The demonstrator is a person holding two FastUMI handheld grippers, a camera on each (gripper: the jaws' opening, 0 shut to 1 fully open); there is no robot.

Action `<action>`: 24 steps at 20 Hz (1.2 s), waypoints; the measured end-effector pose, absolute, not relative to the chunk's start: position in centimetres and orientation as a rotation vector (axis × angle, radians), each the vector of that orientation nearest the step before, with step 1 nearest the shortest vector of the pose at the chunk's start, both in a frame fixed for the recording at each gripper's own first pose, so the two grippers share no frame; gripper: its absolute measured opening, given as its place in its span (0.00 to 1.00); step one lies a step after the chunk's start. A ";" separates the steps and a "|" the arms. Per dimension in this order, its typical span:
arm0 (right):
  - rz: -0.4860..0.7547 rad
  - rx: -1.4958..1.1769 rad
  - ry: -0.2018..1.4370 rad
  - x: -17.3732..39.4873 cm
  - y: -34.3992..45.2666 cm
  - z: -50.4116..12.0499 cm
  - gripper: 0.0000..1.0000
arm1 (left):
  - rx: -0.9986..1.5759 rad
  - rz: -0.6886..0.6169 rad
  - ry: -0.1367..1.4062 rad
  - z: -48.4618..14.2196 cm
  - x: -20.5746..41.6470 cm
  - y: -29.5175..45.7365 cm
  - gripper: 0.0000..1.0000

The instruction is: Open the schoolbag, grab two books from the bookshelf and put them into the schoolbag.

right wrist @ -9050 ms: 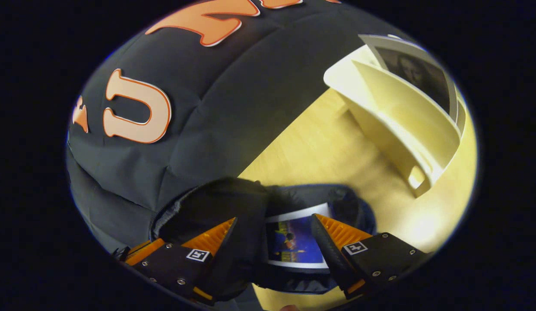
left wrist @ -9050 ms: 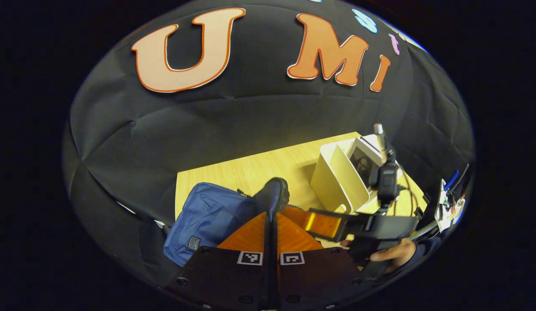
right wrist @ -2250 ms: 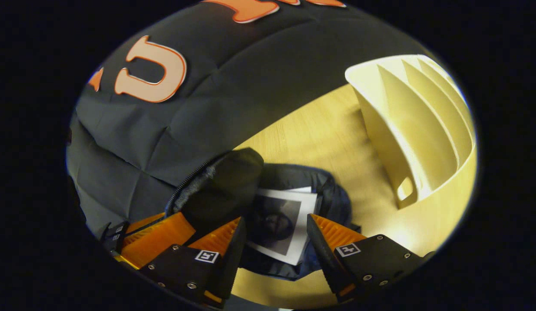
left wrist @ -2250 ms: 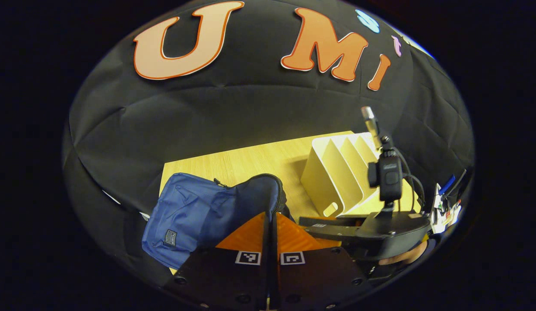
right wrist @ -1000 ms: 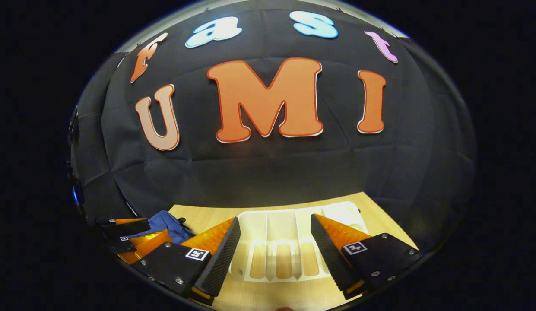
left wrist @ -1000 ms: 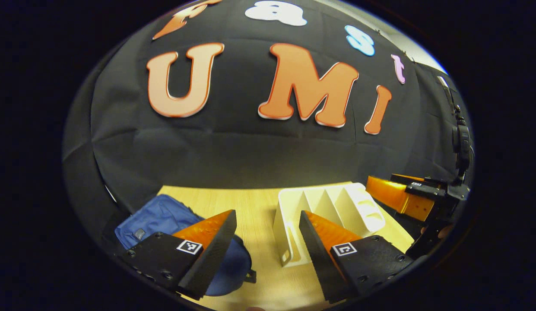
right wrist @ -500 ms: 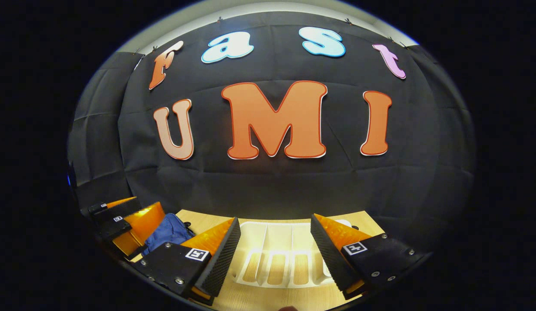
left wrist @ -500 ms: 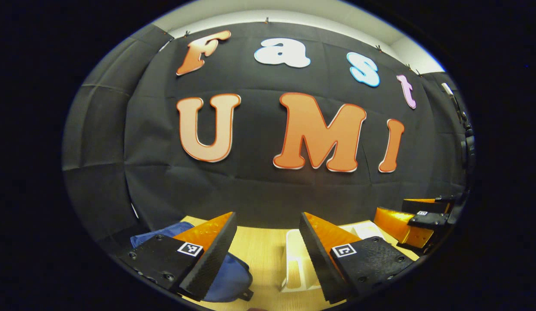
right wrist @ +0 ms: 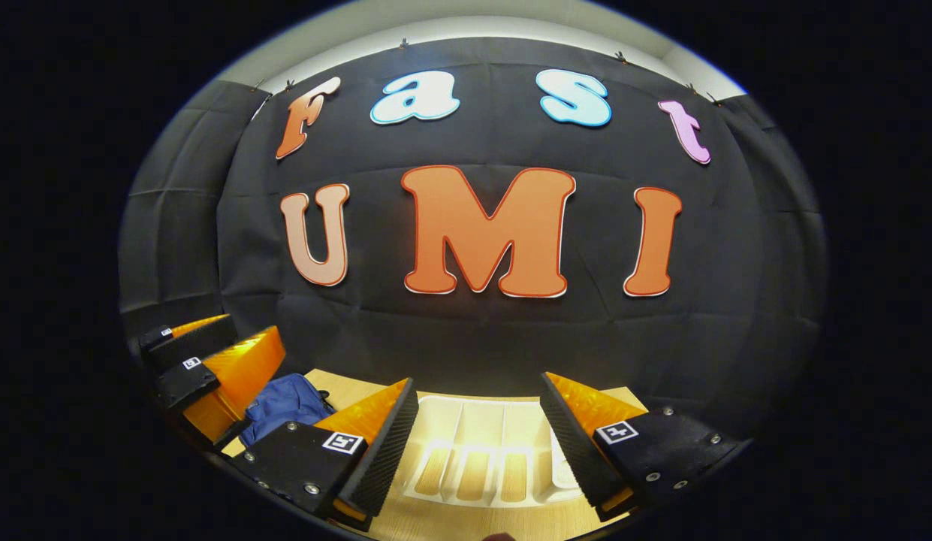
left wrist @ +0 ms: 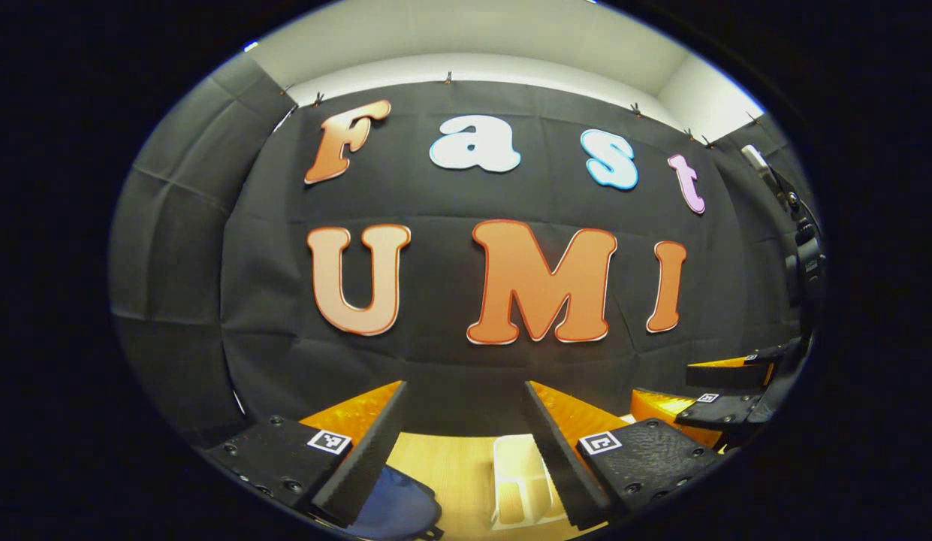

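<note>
Wooden table [right wrist: 405,522], bookshelf [right wrist: 481,451] slots bare (books likely bagged), schoolbag [right wrist: 282,417] beside it; left gripper [left wrist: 462,451] and right gripper [right wrist: 477,443] spread, holding nothing; task looks finished.

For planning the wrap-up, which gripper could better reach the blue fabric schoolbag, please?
Left: the open left gripper has the blue fabric schoolbag right by its finger, while the open right gripper faces the white slotted bookshelf, bag off sideways.
</note>
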State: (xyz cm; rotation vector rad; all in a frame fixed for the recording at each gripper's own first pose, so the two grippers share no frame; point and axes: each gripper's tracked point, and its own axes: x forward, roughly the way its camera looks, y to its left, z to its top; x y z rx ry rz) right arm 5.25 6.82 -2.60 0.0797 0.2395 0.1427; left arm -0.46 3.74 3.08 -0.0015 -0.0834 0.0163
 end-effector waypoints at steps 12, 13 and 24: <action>0.130 0.088 0.301 4.6 7.7 -4.2 0.96 | 0.000 0.002 -0.081 2.7 -1.6 3.9 0.95; 0.131 0.091 0.313 4.5 7.8 -4.5 0.96 | 0.003 -0.001 -0.083 2.8 -1.5 3.9 0.94; 0.110 0.098 0.295 4.7 7.5 -4.2 0.97 | 0.013 0.011 -0.045 2.2 -0.6 4.5 0.94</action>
